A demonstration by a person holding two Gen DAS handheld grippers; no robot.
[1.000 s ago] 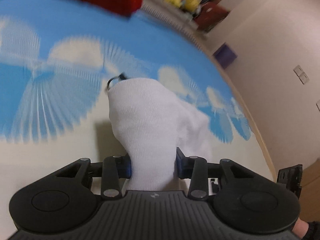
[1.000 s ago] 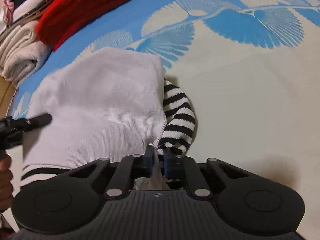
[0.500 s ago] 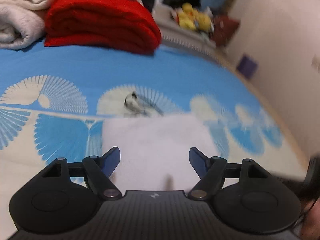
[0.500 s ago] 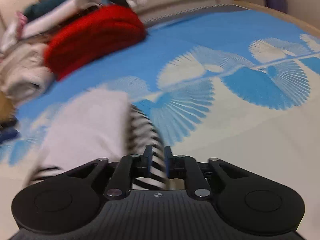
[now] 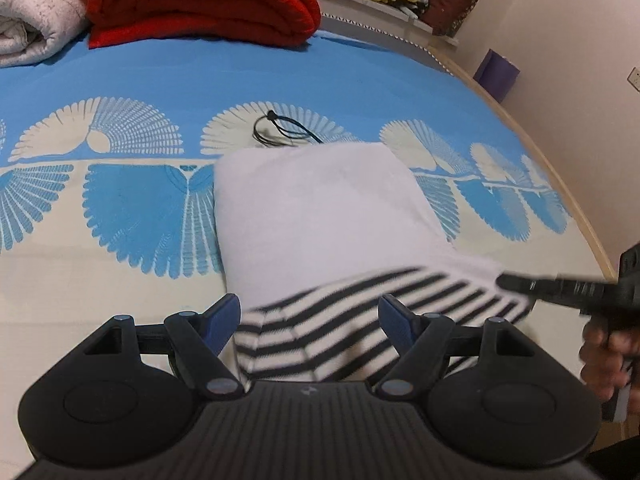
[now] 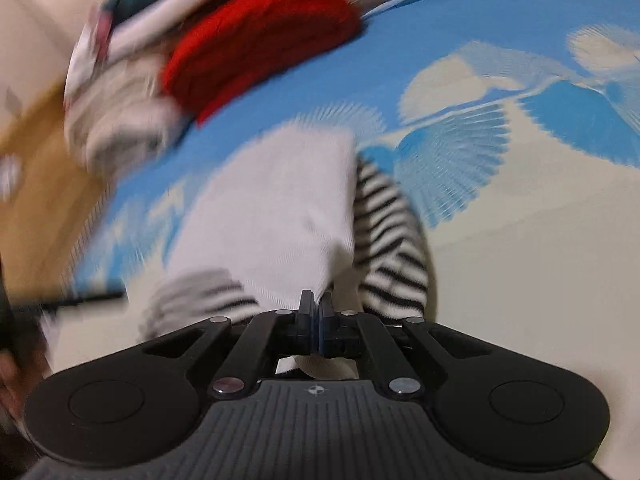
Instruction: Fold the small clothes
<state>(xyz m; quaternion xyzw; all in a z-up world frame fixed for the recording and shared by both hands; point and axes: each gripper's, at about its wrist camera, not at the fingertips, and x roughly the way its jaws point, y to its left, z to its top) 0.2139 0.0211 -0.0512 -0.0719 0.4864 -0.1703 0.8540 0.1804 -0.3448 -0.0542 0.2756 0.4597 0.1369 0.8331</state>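
Quick status from my end: the small white-and-striped top [image 5: 320, 216] lies on the blue bedsheet [image 5: 160, 80], white panel flat, striped part nearest me. The left gripper [image 5: 310, 322] has just been opening and its jaws now stand wide, hanging over the striped hem, pads not pressing anything. The right gripper [image 6: 316, 300] has just been closing and is clamped tight at the near corner. White cloth runs right up to its tips, but idk if any is actually pinched, too blurry.

What could go wrong imo: if the right only has one layer, or nothing, pulling that corner over drags the striped layer out from under the white one and wrecks the fold. Also the black cord [image 5: 276, 132] sits just beyond the far edge, so a fold pushed that way could land on it.

View diffs: the left cam is sharp and shows the cord, the whole white panel and the right's finger touching the garment's edge from the side. The right cam shows the jaw closure itself and the striped sleeve beside the white panel.
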